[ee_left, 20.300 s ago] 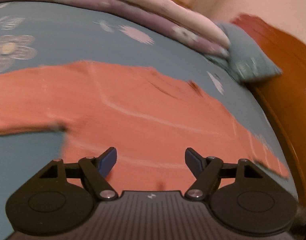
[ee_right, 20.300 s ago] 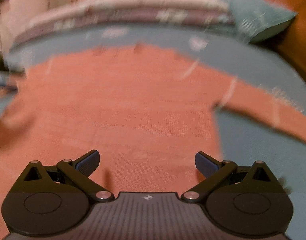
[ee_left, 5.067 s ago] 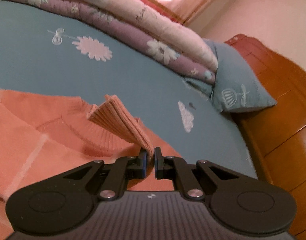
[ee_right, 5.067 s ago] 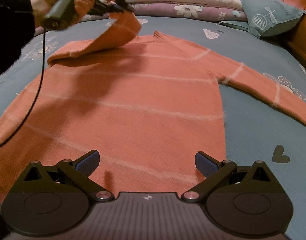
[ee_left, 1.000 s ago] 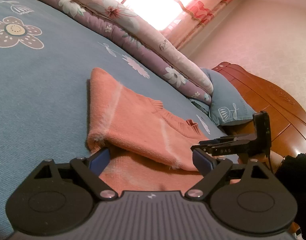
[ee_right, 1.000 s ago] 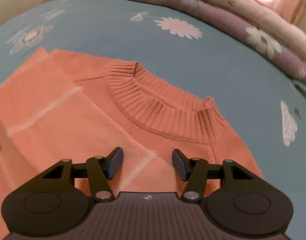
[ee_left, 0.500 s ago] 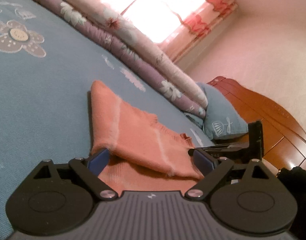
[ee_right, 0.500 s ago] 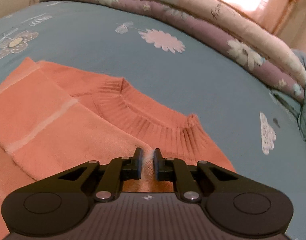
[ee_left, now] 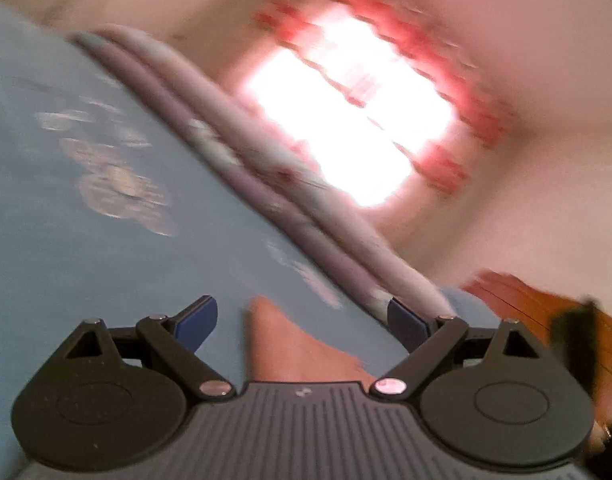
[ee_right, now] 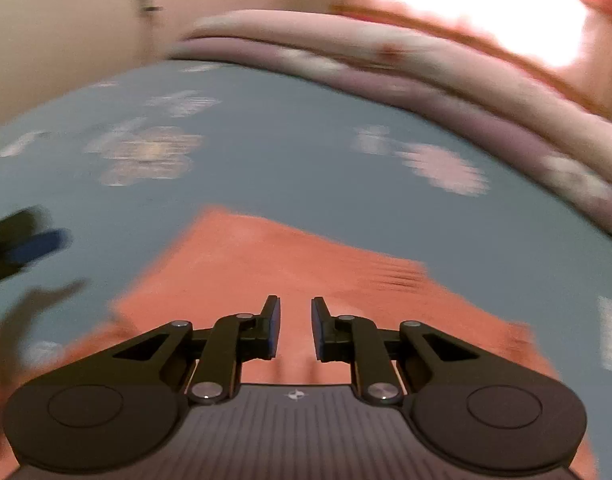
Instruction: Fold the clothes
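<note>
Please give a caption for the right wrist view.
Right claw opening, nothing between its jaws, above orange sweater on blue bedsheet.

Nothing here can be read. Both views are blurred. Only a small emblem, no letters, marks each gripper body.

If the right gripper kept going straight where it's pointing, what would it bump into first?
Probably the orange sweater. The right gripper, jaws opening with nothing between them, angles down at it; the blur makes depth unclear.

L cam low, near-level, R cam tilted down, both see sweater (ee_right: 290,276), bedsheet (ee_left: 66,260)
</note>
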The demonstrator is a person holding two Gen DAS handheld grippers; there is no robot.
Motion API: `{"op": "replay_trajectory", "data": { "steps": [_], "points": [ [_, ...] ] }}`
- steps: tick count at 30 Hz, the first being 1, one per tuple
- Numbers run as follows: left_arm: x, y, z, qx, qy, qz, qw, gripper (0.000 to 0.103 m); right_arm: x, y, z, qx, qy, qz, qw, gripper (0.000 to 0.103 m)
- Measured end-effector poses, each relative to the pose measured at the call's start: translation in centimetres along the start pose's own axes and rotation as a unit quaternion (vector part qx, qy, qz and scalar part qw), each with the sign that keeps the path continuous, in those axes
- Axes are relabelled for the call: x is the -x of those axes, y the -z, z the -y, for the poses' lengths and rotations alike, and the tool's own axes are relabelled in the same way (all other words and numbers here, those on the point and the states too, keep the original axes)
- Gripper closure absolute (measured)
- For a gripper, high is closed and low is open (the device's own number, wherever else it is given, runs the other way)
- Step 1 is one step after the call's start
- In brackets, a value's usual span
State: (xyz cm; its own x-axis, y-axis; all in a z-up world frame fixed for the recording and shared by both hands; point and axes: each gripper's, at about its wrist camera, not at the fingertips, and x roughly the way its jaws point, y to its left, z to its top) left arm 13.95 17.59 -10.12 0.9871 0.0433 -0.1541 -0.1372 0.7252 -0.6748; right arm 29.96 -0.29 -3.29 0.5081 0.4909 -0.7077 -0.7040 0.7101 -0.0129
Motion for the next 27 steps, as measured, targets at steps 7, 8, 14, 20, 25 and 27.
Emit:
{"op": "replay_trajectory", "data": {
  "steps": [7,8,14,20,25,27],
  "points": [
    [-0.1,-1.5,-1.2,0.051,-0.068,-0.006,0.9964,0.011,-2.5,1.2,-6.8,0.040,-0.094,-0.042,0.994,0.083],
    [-0.3,-1.6,-1.4,0.059,-0.067,-0.010,0.9959,0.011,-2.8,1.5,-7.3,0.047,-0.093,-0.046,0.993,0.083],
    [-0.8,-1.6,-1.7,0.061,-0.062,-0.016,0.9961,0.011,-4.6,1.6,-8.0,0.020,-0.075,-0.046,0.996,0.074],
    [-0.4,-1.3,-1.9,0.066,-0.053,-0.015,0.9963,0.011,-5.1,1.9,-9.0,-0.048,-0.035,-0.021,0.998,0.050],
    [-0.5,-1.6,-2.3,0.079,-0.053,-0.012,0.9953,0.011,-5.2,2.5,-10.9,0.003,0.025,0.016,1.000,0.077],
    [-0.6,-1.7,-2.4,0.081,-0.052,-0.013,0.9953,0.011,-5.1,2.3,-10.4,0.001,-0.007,0.027,1.000,0.077]
  ]
}}
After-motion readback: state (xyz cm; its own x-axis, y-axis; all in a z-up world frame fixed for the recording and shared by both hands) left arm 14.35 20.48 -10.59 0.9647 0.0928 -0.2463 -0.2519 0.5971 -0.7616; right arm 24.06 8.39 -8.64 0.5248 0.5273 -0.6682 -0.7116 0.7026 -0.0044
